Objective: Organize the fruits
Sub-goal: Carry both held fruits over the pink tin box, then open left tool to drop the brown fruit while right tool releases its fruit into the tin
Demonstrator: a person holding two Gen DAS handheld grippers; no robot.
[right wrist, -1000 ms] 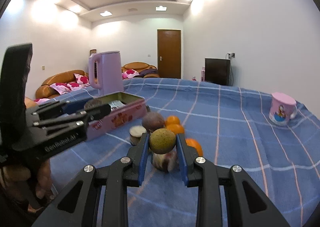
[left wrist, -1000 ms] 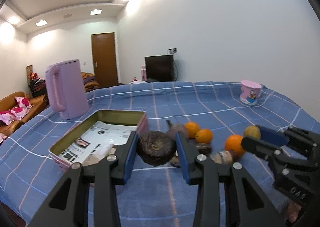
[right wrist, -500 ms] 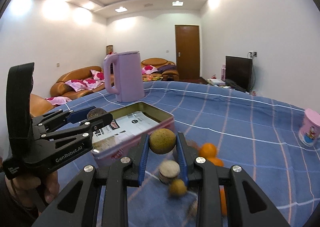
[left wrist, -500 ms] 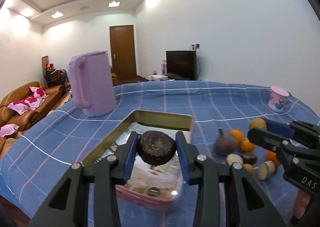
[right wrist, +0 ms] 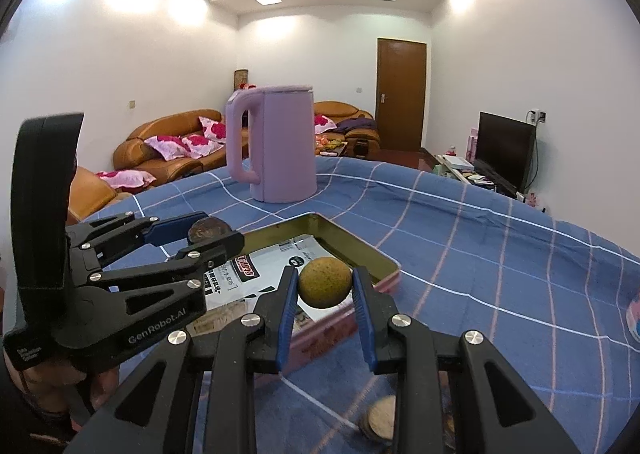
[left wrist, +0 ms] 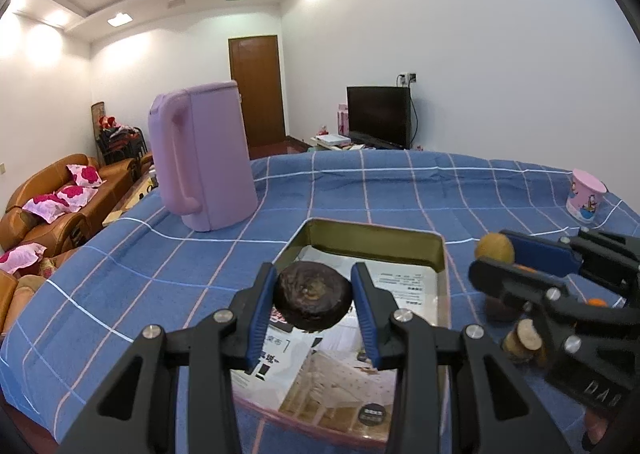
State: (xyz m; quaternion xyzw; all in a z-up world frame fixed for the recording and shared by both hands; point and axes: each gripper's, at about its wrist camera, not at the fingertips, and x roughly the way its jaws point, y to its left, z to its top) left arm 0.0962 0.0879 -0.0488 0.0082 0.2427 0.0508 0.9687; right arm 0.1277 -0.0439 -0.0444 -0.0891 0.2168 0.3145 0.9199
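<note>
1. Starting at the left: pinches a dark wrinkled fruit (left wrist: pixel 313 300) between the blue pads (left wrist: pixel 262 310) of the left claw (left wrist: pixel 313 294), in the air over the near half of the open tin (left wrist: pixel 372 232), not yet set down.
2. Looks light and leathery, probably with some give under pressure, so calls for a mild squeeze across the widest part, as held now. Seems unlikely to slip, given the rough skin.
3. Shows printed paper lining the tin's floor. Hides the tin's near rim behind the claw's black frame, and leaves its depth hard to judge.
4. Clamps a yellow-green round fruit (right wrist: pixel 325 283) at its middle in the right claw (right wrist: pixel 325 286), raised over the near edge of the same tin, well clear of the tabletop (right wrist: pixel 500 254).
5. Appears firm and fairly smooth, hence apt to roll once let go. Suggests lowering right down onto the paper before easing the claw apart. Looks light enough to carry without strain.
6. Leaves the remaining loose fruit (left wrist: pixel 522 340) mostly masked behind the right claw in the left wrist view, so gives no sure count or kind. Cuts off a pale round piece (right wrist: pixel 382 422) at the bottom of the right wrist view.
</note>
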